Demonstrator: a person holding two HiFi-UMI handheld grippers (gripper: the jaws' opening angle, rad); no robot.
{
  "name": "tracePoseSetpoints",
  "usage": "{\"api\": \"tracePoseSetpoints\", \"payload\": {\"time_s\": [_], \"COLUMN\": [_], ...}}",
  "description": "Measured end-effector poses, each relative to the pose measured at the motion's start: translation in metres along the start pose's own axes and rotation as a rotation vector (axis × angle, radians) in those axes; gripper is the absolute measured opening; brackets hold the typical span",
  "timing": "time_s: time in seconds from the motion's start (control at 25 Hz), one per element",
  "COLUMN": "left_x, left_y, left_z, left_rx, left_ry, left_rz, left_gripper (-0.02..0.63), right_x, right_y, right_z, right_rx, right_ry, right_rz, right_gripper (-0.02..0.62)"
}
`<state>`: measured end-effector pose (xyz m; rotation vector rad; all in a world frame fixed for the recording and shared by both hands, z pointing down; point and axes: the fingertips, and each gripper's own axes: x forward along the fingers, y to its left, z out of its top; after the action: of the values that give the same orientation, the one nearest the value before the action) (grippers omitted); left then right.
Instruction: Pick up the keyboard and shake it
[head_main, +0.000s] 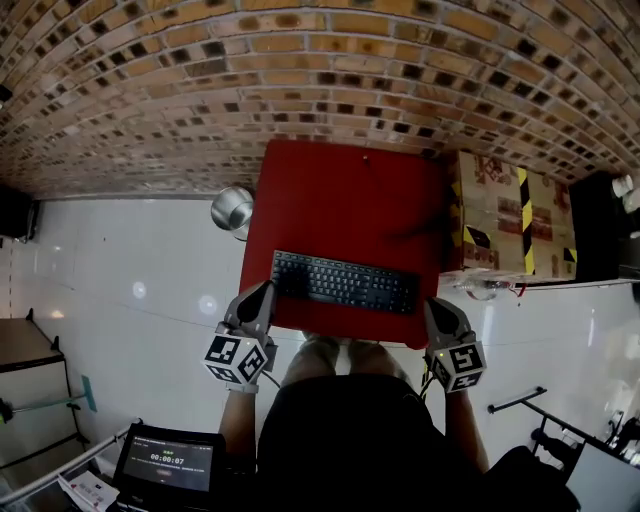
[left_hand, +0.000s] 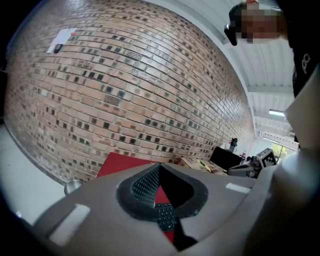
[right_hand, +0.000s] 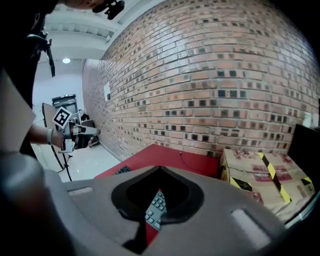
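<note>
A big brick wall (head_main: 300, 80) fills the top. In front of it stands a red table (head_main: 340, 190). A cardboard box (head_main: 505, 215) sits at 3 o'clock from the table. The black keyboard (head_main: 345, 282) lies flat on the table, at 6 o'clock from its middle. The left gripper (head_main: 268, 287) is just beside its 9 o'clock end. The right gripper (head_main: 433, 303) is near its 4 o'clock corner. Both have their jaws pressed together, holding nothing. A shiny pot (head_main: 232, 208) sits at 9 o'clock from the table.
</note>
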<state>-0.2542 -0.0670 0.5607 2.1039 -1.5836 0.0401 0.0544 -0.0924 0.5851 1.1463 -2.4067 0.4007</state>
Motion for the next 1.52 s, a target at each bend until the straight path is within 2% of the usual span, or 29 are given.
{"api": "tracePoseSetpoints", "payload": {"time_s": [0.2, 0.4, 0.52, 0.64, 0.68, 0.76, 0.84, 0.92, 0.96, 1.12, 1.36, 1.52], "left_x": [0.012, 0.026, 0.035, 0.044, 0.047, 0.052, 0.057, 0.062, 0.064, 0.072, 0.081, 0.086], "left_y": [-0.012, -0.013, -0.006, 0.004, 0.008, 0.017, 0.028, 0.04, 0.046, 0.064, 0.1, 0.11], "left_z": [-0.019, -0.038, -0.059, -0.086, -0.094, -0.111, -0.126, -0.141, -0.149, -0.176, -0.201, -0.217], "left_rx": [0.031, 0.028, 0.009, -0.049, -0.071, -0.098, -0.098, -0.087, -0.084, -0.098, -0.067, -0.065], "left_ry": [0.062, 0.134, 0.209, 0.297, 0.327, 0.394, 0.459, 0.523, 0.554, 0.653, 0.752, 0.822], "left_rz": [-0.014, -0.034, -0.053, -0.096, -0.112, -0.132, -0.134, -0.128, -0.126, -0.131, -0.087, -0.083], "left_gripper": [0.015, 0.015, 0.015, 0.017, 0.02, 0.11, 0.124, 0.192, 0.224, 0.283, 0.36, 0.408], "right_x": [0.003, 0.009, 0.017, 0.031, 0.036, 0.046, 0.055, 0.064, 0.068, 0.082, 0.099, 0.108], "right_y": [-0.017, -0.026, -0.031, -0.034, -0.035, -0.034, -0.035, -0.037, -0.037, -0.035, -0.037, -0.038], "right_z": [-0.015, -0.041, -0.065, -0.089, -0.097, -0.114, -0.134, -0.154, -0.163, -0.197, -0.224, -0.232], "right_rx": [0.037, 0.121, 0.181, 0.248, 0.267, 0.292, 0.309, 0.332, 0.348, 0.399, 0.42, 0.442], "right_ry": [0.007, 0.066, 0.132, 0.21, 0.24, 0.306, 0.374, 0.441, 0.474, 0.574, 0.65, 0.667], "right_rz": [-0.006, 0.001, 0.012, 0.024, 0.034, 0.052, 0.049, 0.042, 0.041, 0.039, -0.004, -0.011], "right_gripper": [-0.008, -0.008, -0.008, -0.008, 0.024, 0.108, 0.169, 0.246, 0.272, 0.369, 0.472, 0.495]}}
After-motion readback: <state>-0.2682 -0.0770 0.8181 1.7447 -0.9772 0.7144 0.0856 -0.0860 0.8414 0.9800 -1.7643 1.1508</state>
